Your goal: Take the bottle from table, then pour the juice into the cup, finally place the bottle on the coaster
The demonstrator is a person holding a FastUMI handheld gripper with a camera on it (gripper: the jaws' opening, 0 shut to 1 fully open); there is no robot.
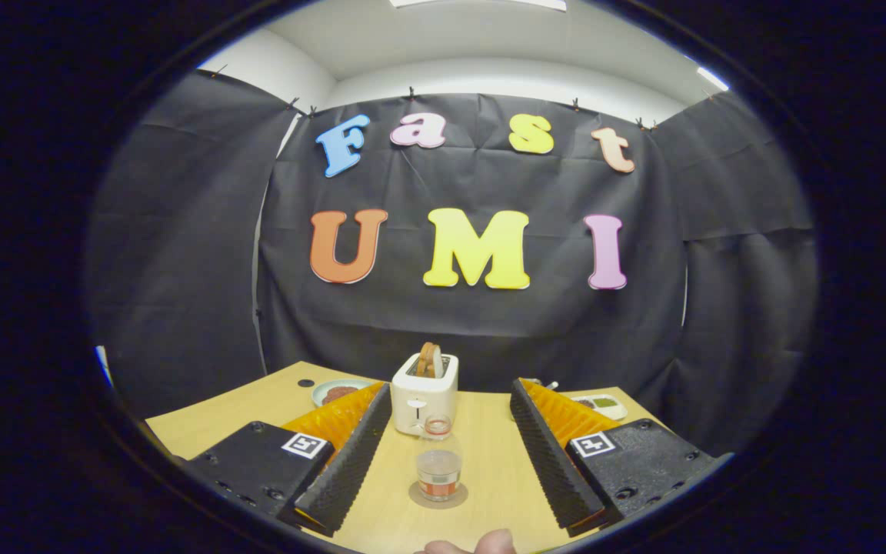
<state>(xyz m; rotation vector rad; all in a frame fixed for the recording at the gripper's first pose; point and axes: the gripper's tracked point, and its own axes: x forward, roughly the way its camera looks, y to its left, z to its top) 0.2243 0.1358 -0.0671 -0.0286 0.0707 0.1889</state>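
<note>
- Gripper view: the gripper (443, 462) hangs above the table (489, 462), fingers spread wide with nothing between the pads; we read the jaws as open and empty.
- The bottle (438, 462), clear and nearly empty, stands upright low in the frame centre, between the two fingers and just ahead of them, touched by neither.
- It sits on a round coaster (438, 496), whose rim shows around the base. We judge that this is the final placement, with the fingers parted to let the bottle go or to clear it.
- The wide gap makes sense: backing away would not knock the bottle.
- White toaster (424, 400) with bread slices (429, 358) poking up stands just behind the bottle, mid-frame, and is not part of the task.
- A plate (328, 392) with something dark shows left of centre behind the left finger; a small tray (604, 406) with green and dark bits lies right of centre behind the right finger.
- We cannot pick out the cup with any confidence.
- A fingertip (489, 542) shows at the bottom centre, likely the person's hand on the handle.
- Risk: the light bottle tips easily if clipped.
</note>
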